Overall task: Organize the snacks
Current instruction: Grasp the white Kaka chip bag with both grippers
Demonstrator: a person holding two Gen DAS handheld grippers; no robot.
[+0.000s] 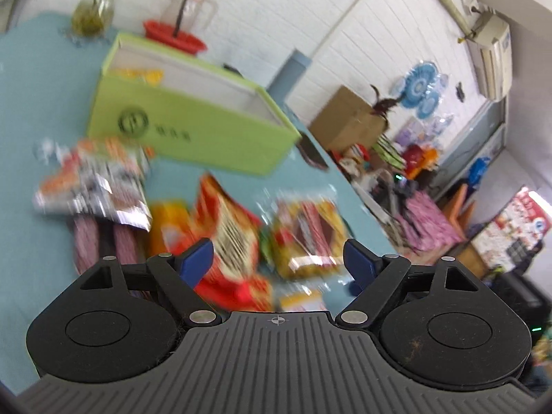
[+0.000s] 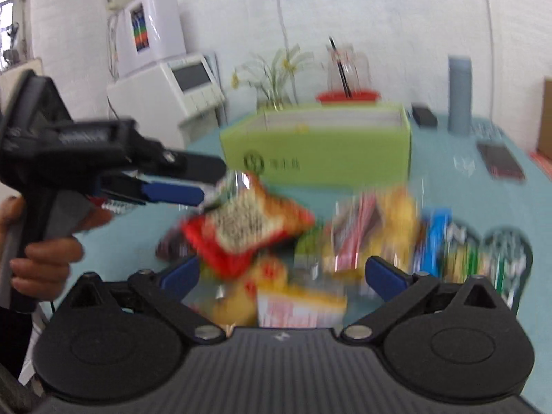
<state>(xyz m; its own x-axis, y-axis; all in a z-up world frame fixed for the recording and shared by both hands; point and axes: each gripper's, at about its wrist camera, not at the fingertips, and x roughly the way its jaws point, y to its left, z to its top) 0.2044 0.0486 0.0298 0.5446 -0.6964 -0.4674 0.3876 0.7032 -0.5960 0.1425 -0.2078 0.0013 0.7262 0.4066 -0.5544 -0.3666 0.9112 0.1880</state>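
Note:
A pile of snack packets lies on the teal table (image 1: 41,103) in front of an open green box (image 1: 193,127) (image 2: 317,151). A red packet (image 1: 231,241) (image 2: 248,234) tops the pile, with yellow packs (image 1: 307,238) (image 2: 300,307) around it and a silver and orange packet (image 1: 96,186) to the left. Blue (image 2: 433,241) and green packets (image 2: 483,255) lie to the right. My left gripper (image 1: 279,258) (image 2: 210,183) is open just above the red packet, and its pads are not pressing on it. My right gripper (image 2: 283,276) stands wide open over the near yellow packs, holding nothing.
Behind the box stand a vase of flowers (image 2: 276,79), a red tray (image 2: 348,96) with a glass jug, and a grey bottle (image 2: 459,93). A dark phone (image 2: 500,162) lies at the right. A person's hand (image 2: 41,258) holds the left gripper. Off the table's edge there is clutter and a cardboard box (image 1: 348,120).

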